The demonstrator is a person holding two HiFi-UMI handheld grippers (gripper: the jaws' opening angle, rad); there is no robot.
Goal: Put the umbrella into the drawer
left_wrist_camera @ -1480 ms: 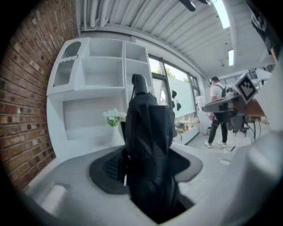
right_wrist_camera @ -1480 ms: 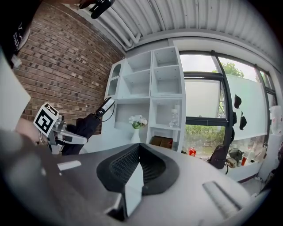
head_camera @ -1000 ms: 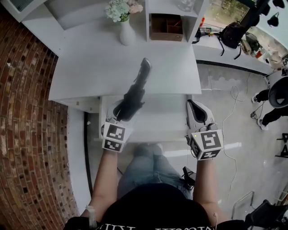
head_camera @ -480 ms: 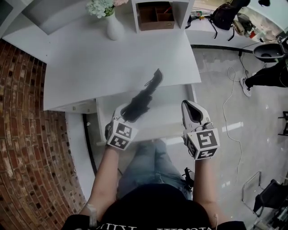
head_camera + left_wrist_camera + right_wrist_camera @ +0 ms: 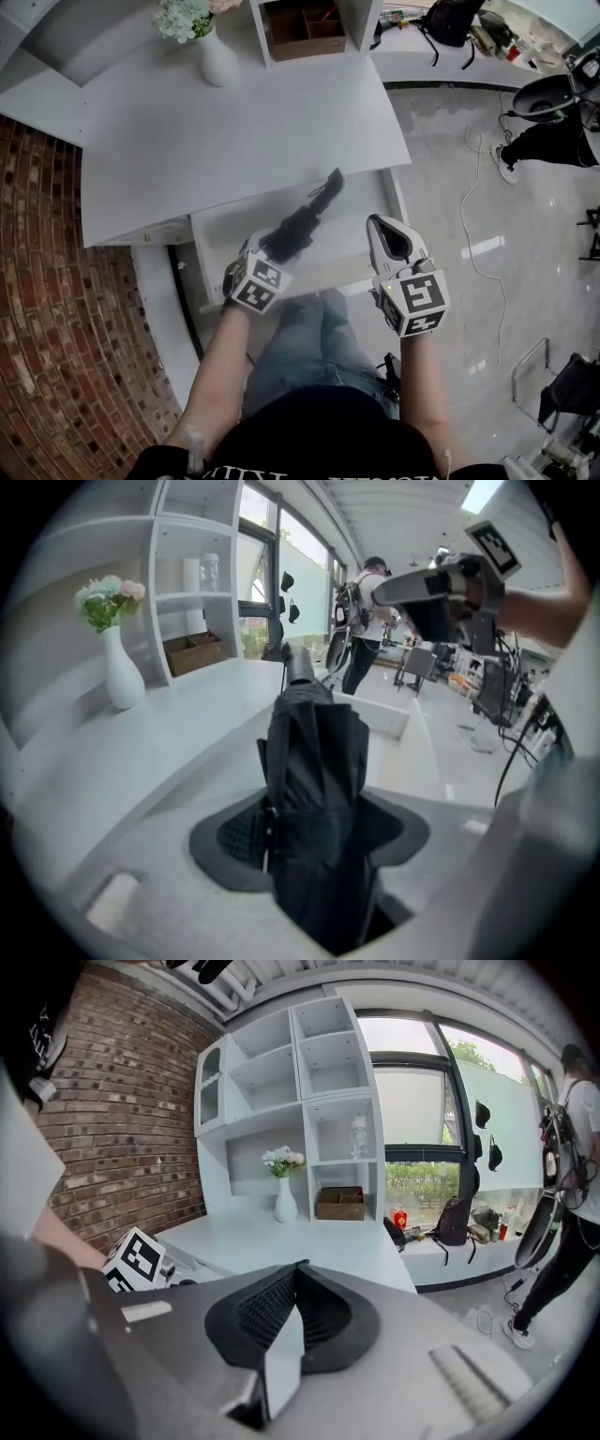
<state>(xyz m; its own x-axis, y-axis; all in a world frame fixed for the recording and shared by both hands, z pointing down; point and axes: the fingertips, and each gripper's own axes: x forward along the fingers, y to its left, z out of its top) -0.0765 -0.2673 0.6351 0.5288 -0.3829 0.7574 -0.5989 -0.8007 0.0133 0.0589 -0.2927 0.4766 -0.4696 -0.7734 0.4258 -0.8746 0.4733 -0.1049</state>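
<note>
My left tool [image 5: 264,251] is clamped on the one umbrella [image 5: 305,220]: in the left gripper view both dark pads press into the folded black cloth, which fills the gap between them. My right tool [image 5: 292,1288] is closed, pad against pad, with nothing in it.

By count there are two tools, one umbrella, one open drawer [image 5: 349,251], one white counter [image 5: 234,131], one white vase [image 5: 217,66] with a bunch of pale flowers [image 5: 183,17], and one brown wooden box [image 5: 302,26] in the shelves behind the counter.

The umbrella sticks straight out from my left tool, away from me and slanting to the right. In the head view it lies across the open drawer, its far end close to the counter's front edge. Its near end is buried between my jaws. I cannot tell whether it touches the drawer's floor.

My right tool sits to the right of the umbrella, apart from it, over the drawer's right side. The vase and the box stand well away, at the back of the counter.
</note>
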